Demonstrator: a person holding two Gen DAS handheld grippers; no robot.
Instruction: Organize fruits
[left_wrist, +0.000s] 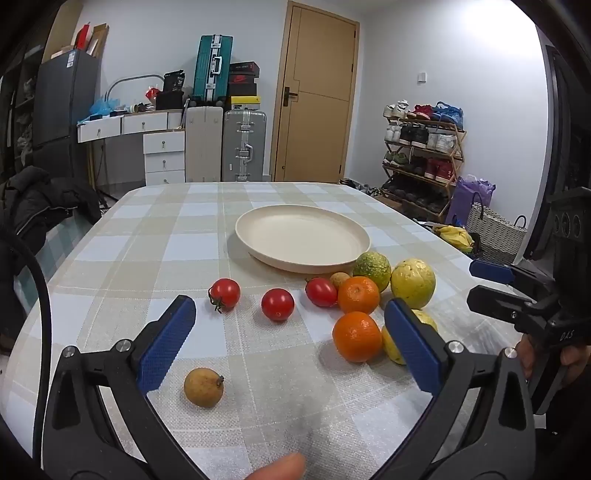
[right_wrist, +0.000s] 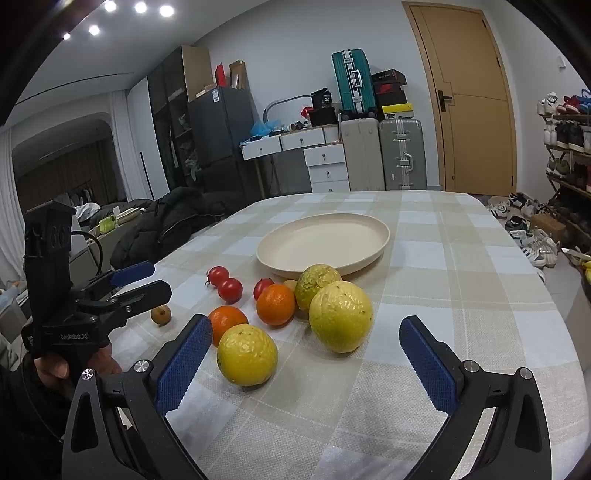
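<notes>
A cream plate (left_wrist: 258, 236) (right_wrist: 362, 254) sits bare on the checked table. In front of it lie three red tomatoes (left_wrist: 277, 304) (right_wrist: 229, 290), two oranges (left_wrist: 357, 336) (right_wrist: 276, 304), a green-yellow fruit (left_wrist: 372, 268) (right_wrist: 320, 283), two big yellow fruits (left_wrist: 413, 283) (right_wrist: 340, 316) (right_wrist: 247, 354) and small brown fruits (left_wrist: 204, 387) (right_wrist: 161, 314). My left gripper (left_wrist: 290, 332) is open and empty above the table's near edge. My right gripper (right_wrist: 306, 354) is open and empty, with the yellow fruits just ahead of its fingers.
The right gripper shows at the right edge of the left wrist view (left_wrist: 495, 284); the left gripper shows at the left of the right wrist view (right_wrist: 140, 282). A dark jacket (right_wrist: 173, 218) lies beside the table's left edge. Suitcases, drawers, a door and a shoe rack stand behind.
</notes>
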